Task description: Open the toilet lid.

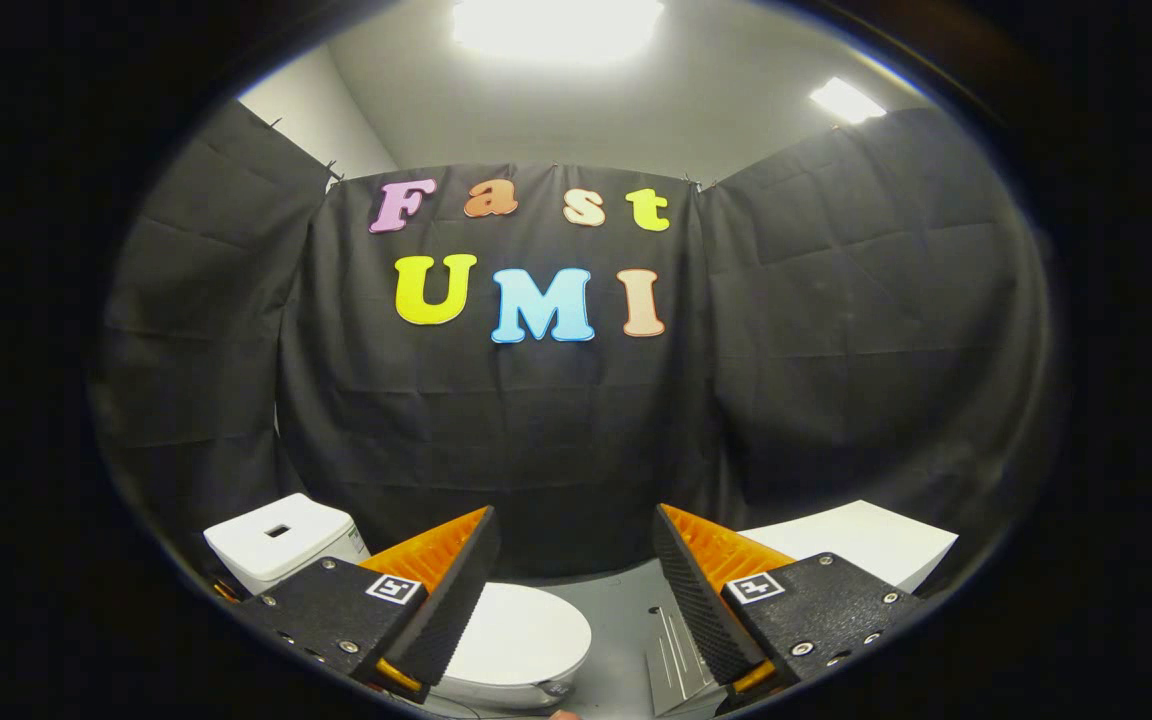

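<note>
I see a white cistern (281, 540) w/ a small dark slot on top, low down just behind the left finger. Opposite, behind the right finger, sits a white box-like block (861, 540); can't tell what it is. A small metal plate (676, 655) w/ ridges lies on the floor just inside the right finger. Nothing stands btwn the fingers and the toilet lid (521, 630).

Floor (621, 600) is plain grey. Black cloth wall (536, 430) closes the booth on three sides, creased in squares, w/ white wall and ceiling above it and two bright ceiling lights (556, 20).

My hand-held gripper (574, 590) is spread wide, holding nothing and touching nothing, fingers angled out w/ ribbed inner faces toward each other. Each finger mount carries a small square marker.

The toilet lid is white, oval, lying down flat on the bowl, so not yet raised. It sits low btwn the fingers, closer to the left one, whose tip overlaps its near edge in view; can't tell if there's contact, looks apart.
</note>
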{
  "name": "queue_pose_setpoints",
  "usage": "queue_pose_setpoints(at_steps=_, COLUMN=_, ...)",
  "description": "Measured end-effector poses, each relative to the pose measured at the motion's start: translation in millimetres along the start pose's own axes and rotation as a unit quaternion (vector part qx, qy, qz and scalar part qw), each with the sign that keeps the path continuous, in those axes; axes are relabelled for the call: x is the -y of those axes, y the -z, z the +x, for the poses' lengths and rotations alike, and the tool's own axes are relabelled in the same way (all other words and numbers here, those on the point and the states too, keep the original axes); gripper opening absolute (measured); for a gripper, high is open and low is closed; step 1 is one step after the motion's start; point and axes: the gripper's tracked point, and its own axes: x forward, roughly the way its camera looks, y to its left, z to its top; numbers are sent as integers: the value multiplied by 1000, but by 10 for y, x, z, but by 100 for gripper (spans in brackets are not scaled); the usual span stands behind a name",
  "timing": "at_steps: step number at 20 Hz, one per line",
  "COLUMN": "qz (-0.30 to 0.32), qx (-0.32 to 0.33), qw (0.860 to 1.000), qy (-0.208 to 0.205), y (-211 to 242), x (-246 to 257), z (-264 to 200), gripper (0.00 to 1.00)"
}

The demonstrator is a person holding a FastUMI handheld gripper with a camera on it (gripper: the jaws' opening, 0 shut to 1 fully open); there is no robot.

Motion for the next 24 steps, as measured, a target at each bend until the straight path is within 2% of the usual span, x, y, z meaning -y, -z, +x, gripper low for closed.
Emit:
queue_pose_setpoints(at_steps=5, qz=17, qx=-6, qw=1000, qy=0, y=90, x=-5, z=64, gripper=95)
queue_pose_setpoints(at_steps=10, qz=70, qx=-32, qw=997, qy=6, y=356, x=28, z=158, gripper=95)
queue_pose_setpoints(at_steps=18, qz=146, qx=-109, qw=983, qy=12, y=1297, x=11, z=359, gripper=97)
queue_pose_setpoints(at_steps=24, qz=203, qx=-163, qw=966, qy=-4, y=2050, x=-197, z=420, gripper=97)
